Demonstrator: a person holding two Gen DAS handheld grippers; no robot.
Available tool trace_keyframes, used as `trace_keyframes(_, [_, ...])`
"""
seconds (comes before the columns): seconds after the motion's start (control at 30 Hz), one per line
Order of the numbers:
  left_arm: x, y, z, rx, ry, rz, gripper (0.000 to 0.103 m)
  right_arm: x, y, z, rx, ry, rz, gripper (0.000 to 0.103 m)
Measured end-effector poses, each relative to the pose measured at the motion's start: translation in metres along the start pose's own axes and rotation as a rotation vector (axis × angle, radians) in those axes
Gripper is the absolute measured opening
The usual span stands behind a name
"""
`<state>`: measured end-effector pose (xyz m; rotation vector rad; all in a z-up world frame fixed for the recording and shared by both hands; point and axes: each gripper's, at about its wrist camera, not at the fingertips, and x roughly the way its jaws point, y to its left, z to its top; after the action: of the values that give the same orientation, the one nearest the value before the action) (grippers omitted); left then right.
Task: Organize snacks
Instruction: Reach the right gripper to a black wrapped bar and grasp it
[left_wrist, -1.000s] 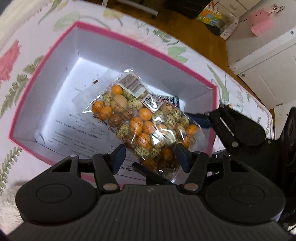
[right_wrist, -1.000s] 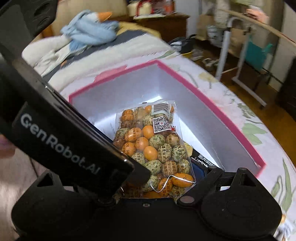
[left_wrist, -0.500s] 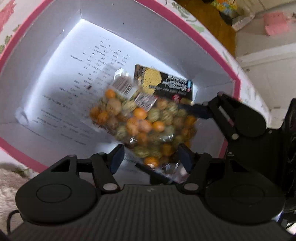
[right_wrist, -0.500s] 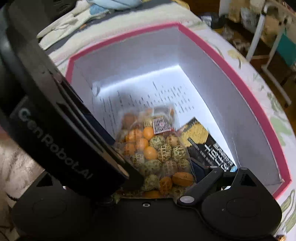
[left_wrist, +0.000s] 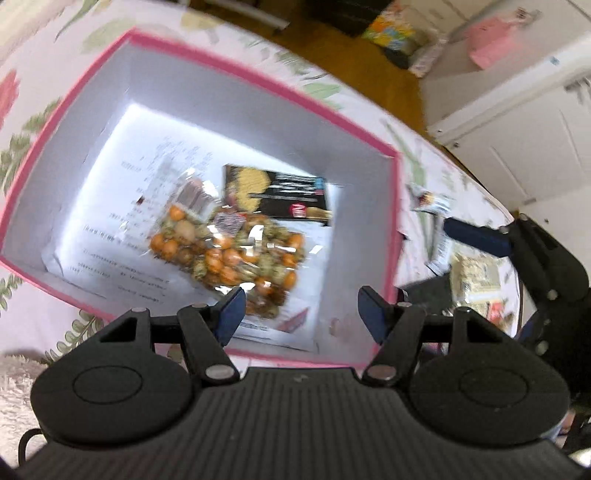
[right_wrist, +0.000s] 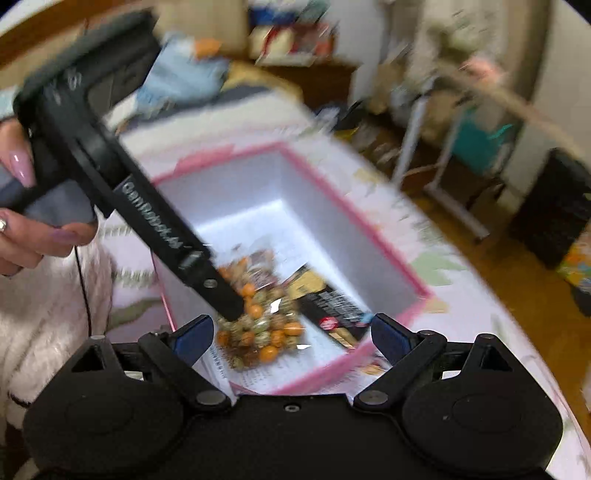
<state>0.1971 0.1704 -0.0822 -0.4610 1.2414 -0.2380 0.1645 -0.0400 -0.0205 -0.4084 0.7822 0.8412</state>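
The floral-printed bench (left_wrist: 332, 92) carries a pink-rimmed box (left_wrist: 258, 79) with white inner walls and a printed sheet (left_wrist: 147, 184) on its floor. Over the box's near edge, the left hand-held gripper (left_wrist: 299, 310) is spread wide with nothing between its blue pads, and the right hand-held gripper (right_wrist: 291, 334) likewise stands open and empty (both views are smeared with motion blur). Inside the box lies a clear bag of orange and green speckled candies (left_wrist: 236, 254), flat on the sheet. A black snack packet (left_wrist: 284, 194) lies just beside the bag, toward the far wall; whether they overlap is hard to tell. More small packets (left_wrist: 472, 275) lie on the bench outside the box.
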Motion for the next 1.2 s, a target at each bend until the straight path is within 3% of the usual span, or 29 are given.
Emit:
trace_keyframes(0.3, [-0.034,-0.084,-0.042,0.262,-0.066,-0.053,0.065,-0.078,-0.048,-0.076,0.238,-0.154,-0.188,0.095])
trace_keyframes(0.5, [-0.017,-0.135,-0.068,0.387,-0.06,-0.062,0.065,-0.095,-0.091,-0.136,0.482,-0.208,-0.26,0.095])
trace_keyframes(0.6, [0.004,-0.151,-0.077,0.413,-0.047,-0.063,0.065,-0.09,-0.102,-0.16,0.561,-0.186,-0.248,0.09])
trace_keyframes(0.67, [0.019,-0.157,-0.083,0.42,-0.072,-0.053,0.065,-0.082,-0.108,-0.17,0.605,-0.172,-0.236,0.07])
trace_keyframes(0.73, [0.038,-0.163,-0.09,0.437,-0.12,-0.017,0.063,-0.07,-0.113,-0.177,0.652,-0.142,-0.194,0.062])
trace_keyframes(0.83, [0.069,-0.169,-0.095,0.444,-0.148,0.012,0.062,-0.05,-0.118,-0.185,0.676,-0.103,-0.158,0.062])
trace_keyframes(0.97, [0.108,-0.172,-0.097,0.414,-0.126,0.018,0.06,-0.019,-0.127,-0.187,0.674,-0.034,-0.158,0.061])
trace_keyframes(1.2, [0.14,-0.167,-0.098,0.355,-0.104,0.081,0.06,0.017,-0.137,-0.197,0.719,0.081,-0.193,0.058])
